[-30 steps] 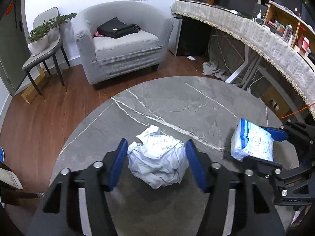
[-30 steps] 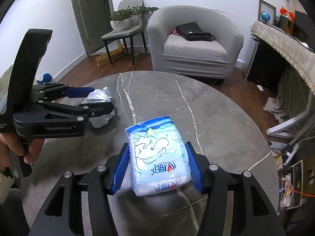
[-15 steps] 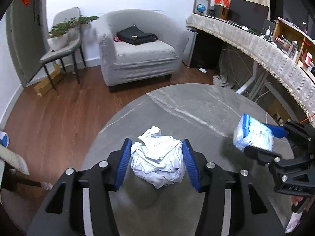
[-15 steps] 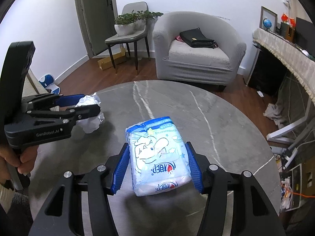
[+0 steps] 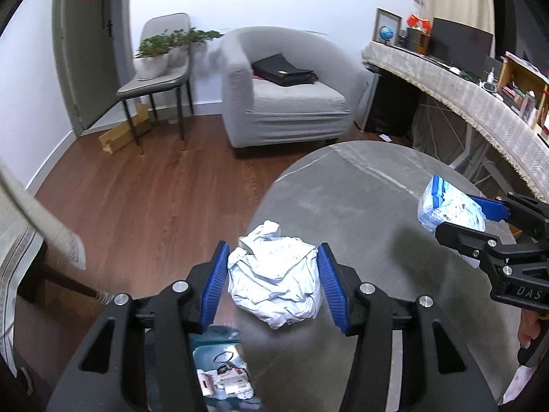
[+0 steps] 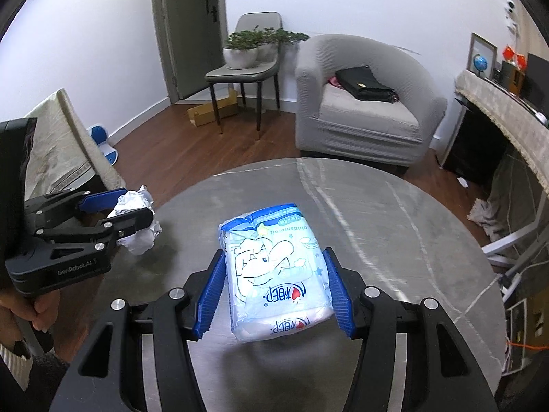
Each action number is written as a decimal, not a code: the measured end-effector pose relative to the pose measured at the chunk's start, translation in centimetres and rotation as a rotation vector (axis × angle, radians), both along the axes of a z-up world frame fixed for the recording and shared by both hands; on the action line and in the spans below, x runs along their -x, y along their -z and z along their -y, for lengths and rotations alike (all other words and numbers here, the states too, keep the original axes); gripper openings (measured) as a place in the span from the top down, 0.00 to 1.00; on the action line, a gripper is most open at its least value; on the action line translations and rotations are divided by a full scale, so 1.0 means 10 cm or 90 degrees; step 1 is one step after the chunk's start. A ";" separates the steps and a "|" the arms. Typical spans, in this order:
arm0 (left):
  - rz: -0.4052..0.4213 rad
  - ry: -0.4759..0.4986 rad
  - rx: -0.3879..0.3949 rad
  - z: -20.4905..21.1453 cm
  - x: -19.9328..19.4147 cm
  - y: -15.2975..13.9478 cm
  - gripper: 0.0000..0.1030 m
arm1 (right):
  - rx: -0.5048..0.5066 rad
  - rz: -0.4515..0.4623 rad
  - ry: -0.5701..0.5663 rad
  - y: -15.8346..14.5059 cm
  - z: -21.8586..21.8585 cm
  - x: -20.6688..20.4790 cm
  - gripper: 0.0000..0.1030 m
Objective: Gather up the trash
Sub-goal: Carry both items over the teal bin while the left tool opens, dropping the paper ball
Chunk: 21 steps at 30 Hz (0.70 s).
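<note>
My left gripper (image 5: 274, 285) is shut on a crumpled white paper ball (image 5: 276, 283) and holds it in the air at the left edge of the round grey marble table (image 5: 360, 206). My right gripper (image 6: 276, 292) is shut on a blue and white tissue pack (image 6: 278, 271) and holds it above the table's middle. In the right wrist view the left gripper (image 6: 116, 213) and its paper ball (image 6: 139, 219) are at the left. In the left wrist view the right gripper (image 5: 456, 219) and the tissue pack (image 5: 449, 211) are at the right.
An open bin (image 5: 223, 370) with small rubbish inside sits on the floor below the left gripper. A grey armchair (image 6: 363, 103) with a black bag, a chair with potted plants (image 6: 250, 55), a long covered desk (image 5: 480, 103) and a draped chair (image 6: 58, 144) stand around the table.
Both grippers have lifted their loads off the table. The left gripper has closed on the paper ball and moved left, past the table's edge and over the bin.
</note>
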State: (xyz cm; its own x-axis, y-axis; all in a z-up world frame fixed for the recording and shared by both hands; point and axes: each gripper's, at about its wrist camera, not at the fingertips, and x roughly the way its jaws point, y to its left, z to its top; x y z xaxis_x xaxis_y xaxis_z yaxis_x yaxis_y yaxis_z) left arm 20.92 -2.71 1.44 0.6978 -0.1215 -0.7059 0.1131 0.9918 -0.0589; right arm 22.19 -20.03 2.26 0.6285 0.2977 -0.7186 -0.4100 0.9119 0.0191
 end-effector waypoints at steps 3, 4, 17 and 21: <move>0.001 -0.020 0.002 -0.19 0.12 0.02 0.47 | 0.002 0.003 -0.012 0.00 -0.20 0.04 0.45; 0.001 -0.027 0.005 -0.26 0.16 0.03 0.47 | 0.002 0.006 -0.015 -0.01 -0.27 0.06 0.45; -0.047 -0.078 0.003 -1.00 0.56 0.31 0.46 | -0.016 0.002 -0.075 -0.05 -1.00 0.18 0.45; -0.076 -0.089 0.012 -1.18 0.60 0.54 0.46 | -0.021 -0.002 -0.090 -0.04 -1.20 0.19 0.45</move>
State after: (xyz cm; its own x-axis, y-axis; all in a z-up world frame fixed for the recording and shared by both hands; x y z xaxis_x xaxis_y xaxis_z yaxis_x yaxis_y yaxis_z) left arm 14.91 9.11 -3.93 0.6197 -0.0430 -0.7836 -0.0346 0.9960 -0.0820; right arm 20.29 -8.05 2.67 0.5764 0.4068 -0.7087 -0.5340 0.8440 0.0501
